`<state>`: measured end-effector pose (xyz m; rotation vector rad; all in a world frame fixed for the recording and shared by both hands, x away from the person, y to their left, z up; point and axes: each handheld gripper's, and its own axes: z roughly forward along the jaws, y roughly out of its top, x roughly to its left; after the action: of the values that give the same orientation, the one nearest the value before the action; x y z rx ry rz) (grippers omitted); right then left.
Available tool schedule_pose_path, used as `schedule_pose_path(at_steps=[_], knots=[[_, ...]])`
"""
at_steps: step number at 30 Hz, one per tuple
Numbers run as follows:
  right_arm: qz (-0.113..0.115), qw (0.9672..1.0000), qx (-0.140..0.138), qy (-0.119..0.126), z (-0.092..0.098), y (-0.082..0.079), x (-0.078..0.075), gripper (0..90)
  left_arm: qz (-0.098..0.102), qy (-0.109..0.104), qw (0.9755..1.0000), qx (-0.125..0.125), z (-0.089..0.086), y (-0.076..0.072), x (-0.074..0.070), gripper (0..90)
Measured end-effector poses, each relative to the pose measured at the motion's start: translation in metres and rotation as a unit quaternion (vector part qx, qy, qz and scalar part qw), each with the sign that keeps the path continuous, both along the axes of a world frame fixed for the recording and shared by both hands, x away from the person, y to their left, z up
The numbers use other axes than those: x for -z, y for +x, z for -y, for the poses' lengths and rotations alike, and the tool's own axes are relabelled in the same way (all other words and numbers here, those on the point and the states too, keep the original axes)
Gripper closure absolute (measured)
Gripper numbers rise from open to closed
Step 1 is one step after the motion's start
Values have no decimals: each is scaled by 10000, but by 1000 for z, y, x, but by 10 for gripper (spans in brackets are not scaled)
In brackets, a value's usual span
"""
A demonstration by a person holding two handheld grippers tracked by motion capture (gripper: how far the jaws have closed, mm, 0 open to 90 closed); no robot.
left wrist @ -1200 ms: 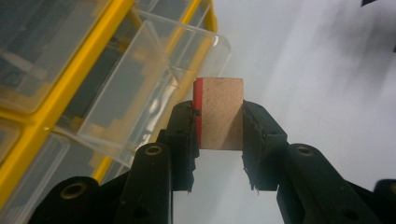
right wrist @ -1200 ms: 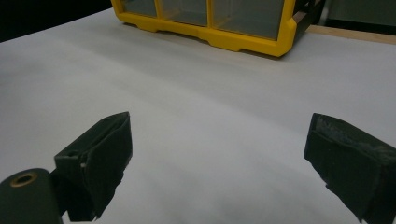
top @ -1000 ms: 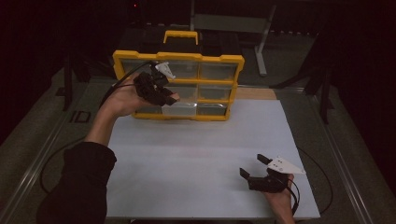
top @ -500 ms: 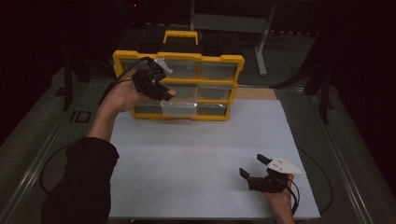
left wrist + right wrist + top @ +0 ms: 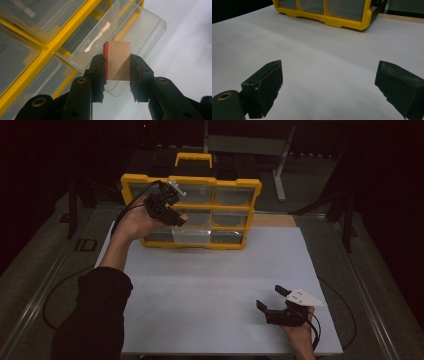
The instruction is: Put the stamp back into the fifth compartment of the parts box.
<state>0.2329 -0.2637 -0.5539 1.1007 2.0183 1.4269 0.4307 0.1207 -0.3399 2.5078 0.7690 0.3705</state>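
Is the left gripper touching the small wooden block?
Touching. In the left gripper view, the left gripper has both black jaws pressed against opposite sides of the wooden block, with no gap visible.

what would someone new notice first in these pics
The yellow drawer organizer with clear drawers stands at the far edge of the white table; one clear drawer in its bottom row is pulled out. In front of it the left claw is shut on a small tan block with a red edge, held above that open drawer. The right claw rests open on the table at the near right, holding nothing.
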Motion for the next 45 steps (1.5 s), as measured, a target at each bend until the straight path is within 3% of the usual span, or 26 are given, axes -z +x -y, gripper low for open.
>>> schedule_pose_path(at_steps=[13, 19, 21, 25, 28, 31, 39, 45], knots=[[-3, 10000, -9, 12, -1, -1, 0, 76, -218, 12, 9992, -343, 6, 8, 10, 668], [19, 10000, -21, -35, -1, 0, 0, 76, -181, -109, 9984, -528, 5, 10, 10, 652], [26, 10000, -17, -20, -1, 0, 0, 76, -196, -299, 9973, -645, 2, 11, 9, 510], [29, 10000, -18, -21, -1, 0, 0, 76, -34, -312, 9963, -806, -1, 9, 7, 187], [-17, 10000, -24, -17, -1, 0, 0, 76, -11, -292, 9955, -904, -2, 9, 5, 64], [-5, 10000, -31, -26, -2, 0, 0, 76, -45, -291, 9960, -848, -4, 8, 4, 2], [-16, 10000, -39, -20, -2, 0, 1, 76, 101, -279, 9970, -716, -6, 1, 1, 2], [12, 10000, -47, -45, -2, 0, 1, 76, 236, -399, 9972, -583, -10, -9, 4, 2]])
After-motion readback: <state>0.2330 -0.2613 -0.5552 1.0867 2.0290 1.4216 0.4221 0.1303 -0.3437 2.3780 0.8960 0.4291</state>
